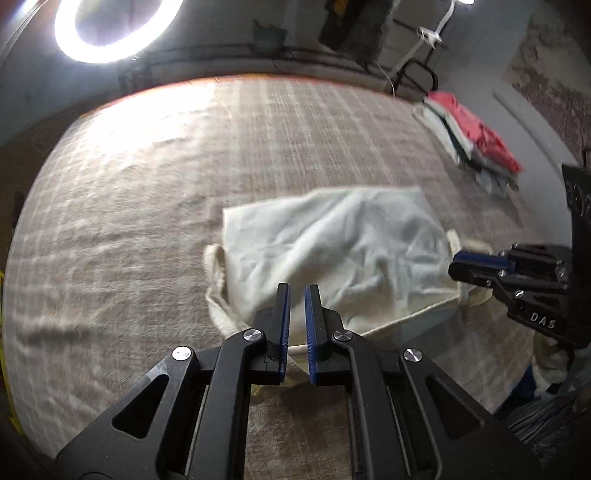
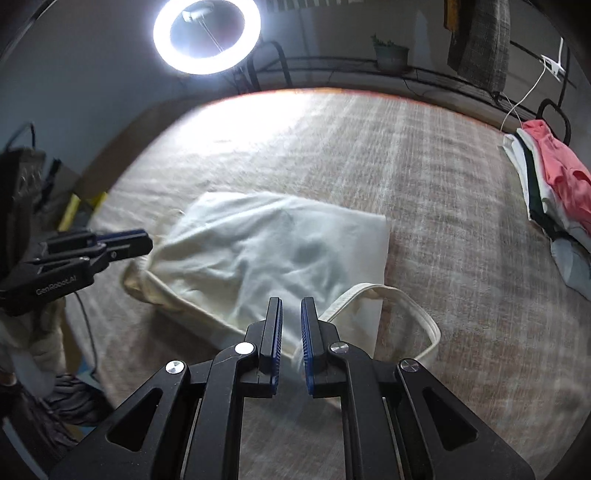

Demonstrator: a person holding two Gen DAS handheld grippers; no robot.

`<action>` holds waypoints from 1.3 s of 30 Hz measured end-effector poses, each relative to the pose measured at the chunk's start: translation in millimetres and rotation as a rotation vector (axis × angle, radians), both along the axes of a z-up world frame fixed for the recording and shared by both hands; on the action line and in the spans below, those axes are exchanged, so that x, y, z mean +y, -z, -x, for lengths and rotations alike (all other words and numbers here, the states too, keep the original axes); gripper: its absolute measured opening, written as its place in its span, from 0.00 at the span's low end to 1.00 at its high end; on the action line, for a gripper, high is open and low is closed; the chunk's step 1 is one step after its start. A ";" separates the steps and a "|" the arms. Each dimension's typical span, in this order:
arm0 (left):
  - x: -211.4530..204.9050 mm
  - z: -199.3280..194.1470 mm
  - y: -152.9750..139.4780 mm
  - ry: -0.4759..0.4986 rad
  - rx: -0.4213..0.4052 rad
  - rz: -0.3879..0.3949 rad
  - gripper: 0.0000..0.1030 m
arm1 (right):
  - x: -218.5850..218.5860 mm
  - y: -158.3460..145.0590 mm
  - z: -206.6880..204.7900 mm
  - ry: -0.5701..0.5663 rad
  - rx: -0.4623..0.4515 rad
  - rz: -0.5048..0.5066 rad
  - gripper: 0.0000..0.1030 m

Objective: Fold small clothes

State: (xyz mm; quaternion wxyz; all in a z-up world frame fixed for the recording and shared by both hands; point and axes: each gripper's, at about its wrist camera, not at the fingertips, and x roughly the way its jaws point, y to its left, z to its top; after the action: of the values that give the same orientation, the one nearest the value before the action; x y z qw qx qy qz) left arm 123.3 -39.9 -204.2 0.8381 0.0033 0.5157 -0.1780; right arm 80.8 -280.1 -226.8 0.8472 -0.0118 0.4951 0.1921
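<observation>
- 1 cream garment (image 1: pixel 332 251) lies crumpled on the woven cloth cover (image 1: pixel 147 184) of the tabletop, near its front edge; a looped strap (image 2: pixel 406 306) trails from its right side.
- the left gripper (image 1: pixel 297 295) hovers over the garment's near edge, its blue-padded fingers (image 1: pixel 284 321) slightly apart with nothing between them.
- the right gripper (image 2: pixel 291 306) hangs above the garment's right part beside the strap, fingers (image 2: pixel 308 328) likewise parted a little and gripping nothing.
- a stack of folded clothes (image 2: pixel 554 192), topped by a red piece, sits at the far right edge of the tabletop, well apart from the garment.
- a lit ring light (image 2: pixel 207 35) stands beyond the far edge.
</observation>
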 end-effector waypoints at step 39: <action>60.8 -7.3 16.0 -0.266 0.106 0.284 0.35 | -88.9 6.7 6.2 0.200 0.007 -0.297 0.36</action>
State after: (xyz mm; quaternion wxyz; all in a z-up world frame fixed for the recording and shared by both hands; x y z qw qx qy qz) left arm 130.6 20.9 -220.2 0.8180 -0.1925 0.5245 -0.1368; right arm 74.6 -369.0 -233.6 0.8528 0.1636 0.4628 0.1782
